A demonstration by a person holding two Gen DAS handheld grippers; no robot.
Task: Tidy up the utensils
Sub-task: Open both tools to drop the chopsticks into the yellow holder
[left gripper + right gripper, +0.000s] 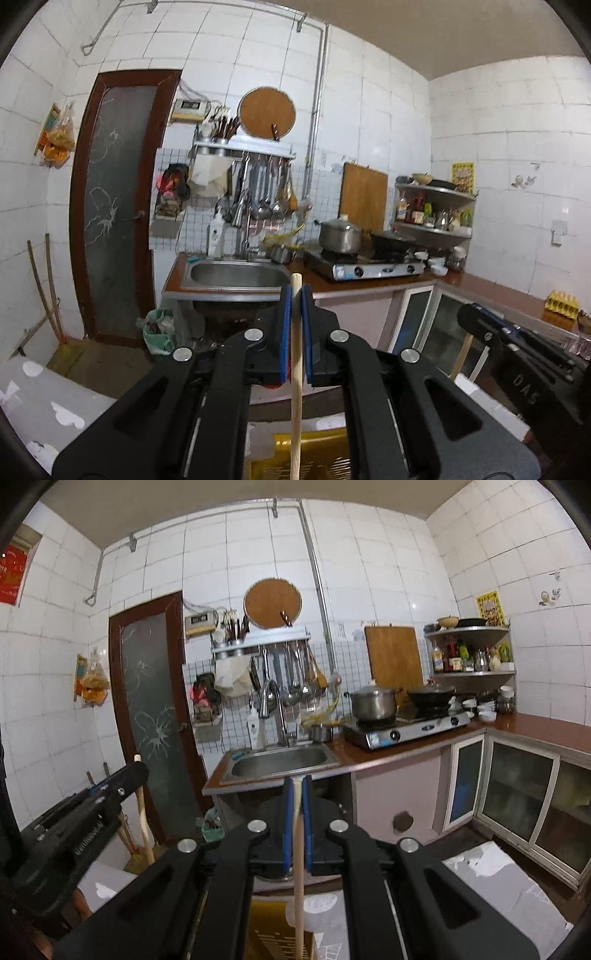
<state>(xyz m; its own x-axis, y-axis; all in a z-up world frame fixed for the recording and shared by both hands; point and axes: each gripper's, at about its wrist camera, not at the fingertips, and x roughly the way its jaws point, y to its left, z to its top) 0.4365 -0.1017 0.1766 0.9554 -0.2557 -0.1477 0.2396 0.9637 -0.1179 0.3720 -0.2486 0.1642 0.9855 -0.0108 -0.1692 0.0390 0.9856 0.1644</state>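
Both tools are clamped, each on its own wooden stick, and both are aimed at the kitchen corner. The left tool (295, 295) pinches a wooden stick (296, 387) between its blue pads (285, 332); the stick stands nearly upright, its top poking just above the pads and the rest dropping out of frame. The right tool (297, 786) grips a second stick (298, 867) the same way, with the tip about level with the pad tops. Both sticks are carried in the air, well short of the sink (236, 275) and the brown tabletop (369, 284). Ladles and spoons hang on the wall rack (258, 642) above the faucet (275, 709). Pot (373, 701) and wok (430, 696) sit on the stove (406, 729).
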